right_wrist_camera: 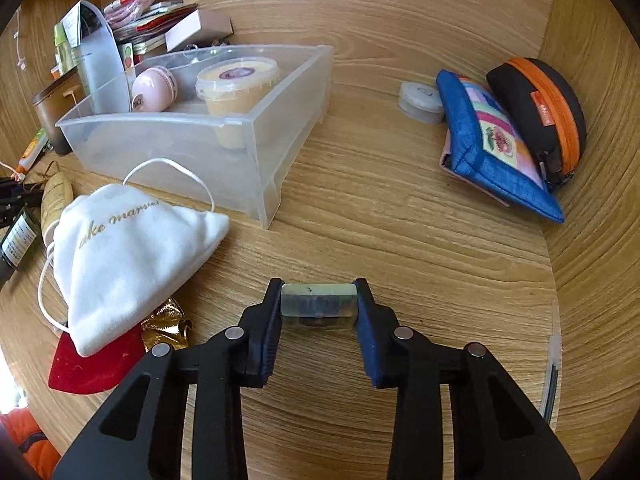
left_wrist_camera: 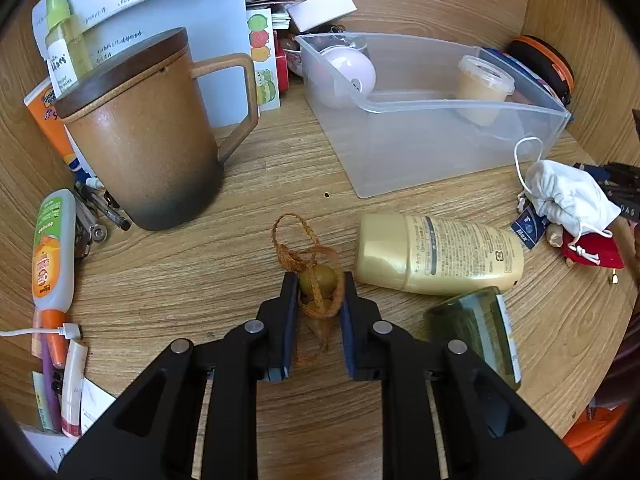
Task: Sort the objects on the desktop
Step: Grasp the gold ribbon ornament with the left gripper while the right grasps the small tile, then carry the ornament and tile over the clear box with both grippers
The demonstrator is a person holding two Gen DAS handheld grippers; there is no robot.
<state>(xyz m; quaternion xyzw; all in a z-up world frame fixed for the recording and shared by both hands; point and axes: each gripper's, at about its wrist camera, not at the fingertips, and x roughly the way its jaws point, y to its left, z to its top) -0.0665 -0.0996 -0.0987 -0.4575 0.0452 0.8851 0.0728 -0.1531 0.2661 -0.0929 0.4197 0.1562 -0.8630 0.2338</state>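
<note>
Resting on the table (left_wrist_camera: 240, 184), a small olive-green bead charm (left_wrist_camera: 319, 282) on an orange cord (left_wrist_camera: 294, 240) sits between the pads of the left hand-held gripper (left_wrist_camera: 319, 292); jaws narrowed close around it, pads at or nearly at its sides, firm contact not certain. Cord loop trails forward onto the wood.

Right hand-held gripper (right_wrist_camera: 318, 300): jaws part-closed on a pale translucent block (right_wrist_camera: 318, 305), both pads pressed to its ends, block held just above the table (right_wrist_camera: 400, 220).

Adjacent to charm: cream bottle (left_wrist_camera: 438, 258), lying on its side, just right; green glass bottle (left_wrist_camera: 476, 328), tilted, nearer the camera. Brown lidded mug (left_wrist_camera: 148, 136), upright, far left.

Clear bin (left_wrist_camera: 400, 148), beyond the charm: contains pink round case (left_wrist_camera: 348, 74) and lidded tub (left_wrist_camera: 484, 88), upright.

White drawstring pouch (right_wrist_camera: 128, 256), beside the bin's near corner, lying over a red pouch (right_wrist_camera: 94, 368) and gold foil (right_wrist_camera: 168, 328).

Far right: blue zip pouch (right_wrist_camera: 492, 148) leaning on a black case (right_wrist_camera: 536, 108) with orange zip; small round clear container (right_wrist_camera: 420, 102) just beside them.

Left edge: tubes, pens, papers, cable, partly hidden.
</note>
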